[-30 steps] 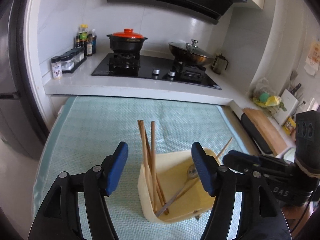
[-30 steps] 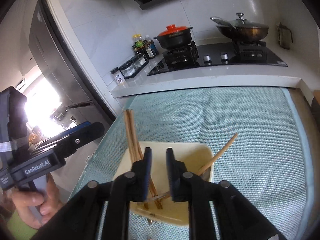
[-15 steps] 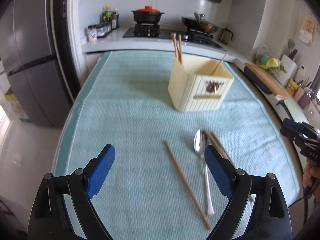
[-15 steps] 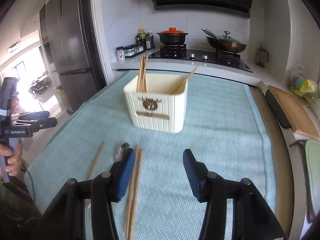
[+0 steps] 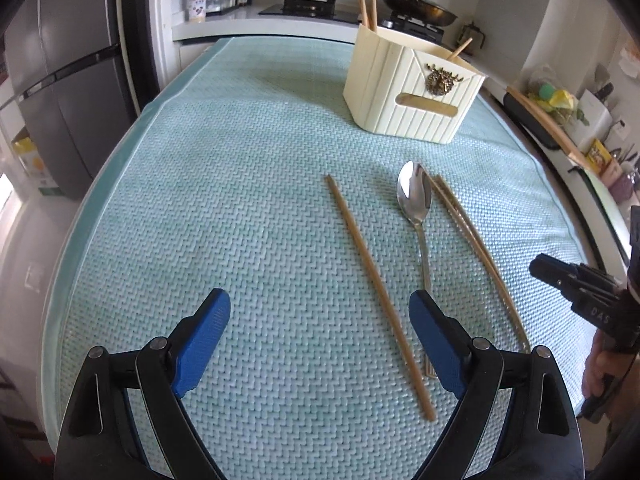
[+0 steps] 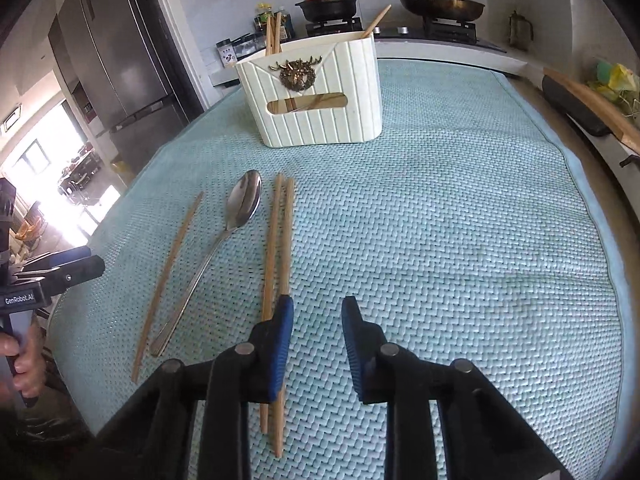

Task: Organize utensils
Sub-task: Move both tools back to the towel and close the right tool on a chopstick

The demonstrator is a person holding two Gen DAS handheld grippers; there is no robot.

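loose spoon (image 5: 414,200) and chopsticks (image 6: 280,248) on mat (image 5: 224,208)

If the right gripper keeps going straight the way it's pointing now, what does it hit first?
Most likely the bare teal mat. Nothing lies between the right gripper's jaws; the pair of chopsticks passes just outside its left finger. Depth is hard to judge.

Mat (image 5: 240,200): woven cloth, rough zigzag texture, matt. Spoon (image 5: 415,200): polished metal, glossy, reflective. Chopsticks (image 6: 276,248): bare wood, matt. Box (image 6: 320,92): ribbed plastic w/ slight sheen, brassy metal emblem (image 6: 297,74). Pads (image 5: 204,344): blue, finely ribbed, rubbery, on black matt plastic arms.
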